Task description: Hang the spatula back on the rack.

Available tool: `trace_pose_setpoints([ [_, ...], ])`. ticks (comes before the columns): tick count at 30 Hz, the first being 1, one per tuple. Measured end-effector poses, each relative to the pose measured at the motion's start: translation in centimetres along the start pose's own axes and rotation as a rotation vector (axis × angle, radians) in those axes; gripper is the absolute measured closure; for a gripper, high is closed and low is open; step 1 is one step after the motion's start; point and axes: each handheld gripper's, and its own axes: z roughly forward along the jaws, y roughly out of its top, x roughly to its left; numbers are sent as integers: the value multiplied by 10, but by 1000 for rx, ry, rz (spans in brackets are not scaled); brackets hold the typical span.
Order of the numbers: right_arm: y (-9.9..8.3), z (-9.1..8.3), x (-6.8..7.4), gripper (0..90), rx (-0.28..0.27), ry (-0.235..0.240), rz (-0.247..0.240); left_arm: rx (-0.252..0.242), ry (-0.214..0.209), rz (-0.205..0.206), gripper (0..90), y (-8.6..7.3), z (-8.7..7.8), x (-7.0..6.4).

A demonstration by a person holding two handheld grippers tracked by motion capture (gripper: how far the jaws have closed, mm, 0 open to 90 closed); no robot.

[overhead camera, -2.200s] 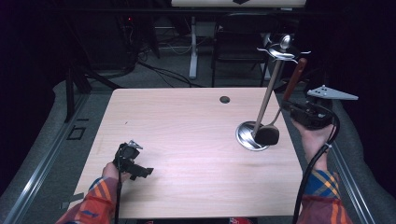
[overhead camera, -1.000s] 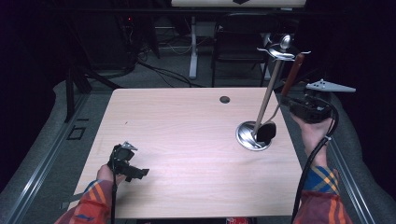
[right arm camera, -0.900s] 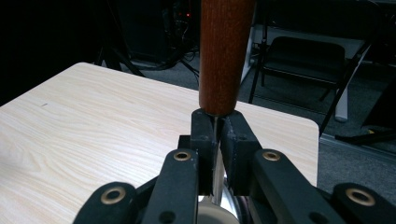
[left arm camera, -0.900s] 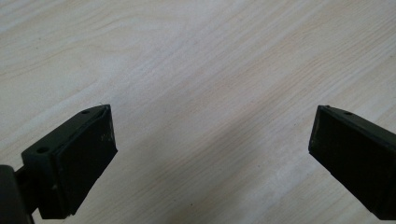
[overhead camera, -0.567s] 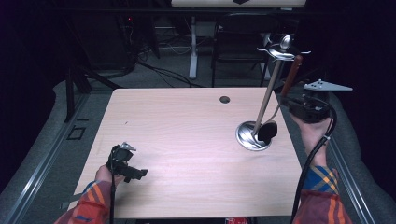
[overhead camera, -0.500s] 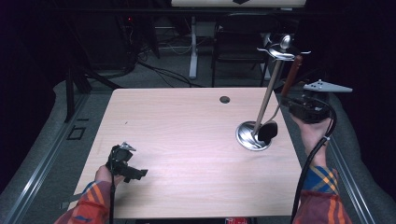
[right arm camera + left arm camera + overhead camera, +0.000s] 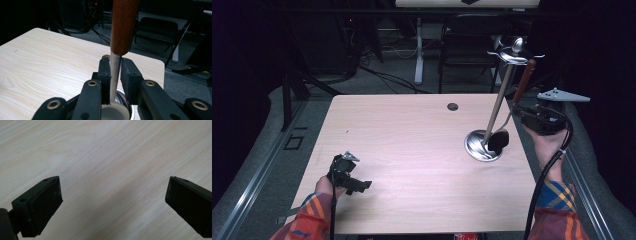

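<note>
In the high view, the right gripper (image 7: 532,119) is holding a ladle (image 7: 511,112) by its metal shank, wooden handle pointing up and dark bowl hanging low over the round base of a metal utensil stand (image 7: 494,117) at the right side of the table (image 7: 412,145); the left gripper (image 7: 346,174) is resting near the table's front left edge, well apart from everything else. In the left gripper view, its jaws are standing wide with nothing but bare wood grain between them. In the right gripper view, the jaws are pinching narrow on the ladle's shank (image 7: 114,75) just under the wooden handle — the grip looks firm. My guess is that the ladle is either being hung on the stand's top hooks or being taken off them; if hanging, the next move calls for lifting the handle's end up to a hook — whether it has a loop or hole I cannot tell.
</note>
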Motion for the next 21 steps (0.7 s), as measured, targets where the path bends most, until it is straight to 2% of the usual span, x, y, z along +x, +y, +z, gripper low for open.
trace_pose_setpoints([
  [6,-4,-1,3,724,19,-17,0,-6,-1,10,6,2,0,-2],
  [9,-6,-4,4,664,37,-16,11,-8,-3,9,6,3,2,-2],
  [13,-8,-6,7,622,56,-14,2,-11,-4,14,6,5,2,-3],
  [16,-11,-7,10,545,89,-10,-8,-7,-6,19,6,6,3,-4],
  [17,-14,-7,12,481,108,-15,-9,-9,-6,20,6,7,3,-4],
  [19,-15,-6,13,459,116,-14,-9,-10,-7,21,6,8,3,-5],
  [21,-22,-7,15,346,144,3,-3,-8,-11,24,6,8,4,-5],
])
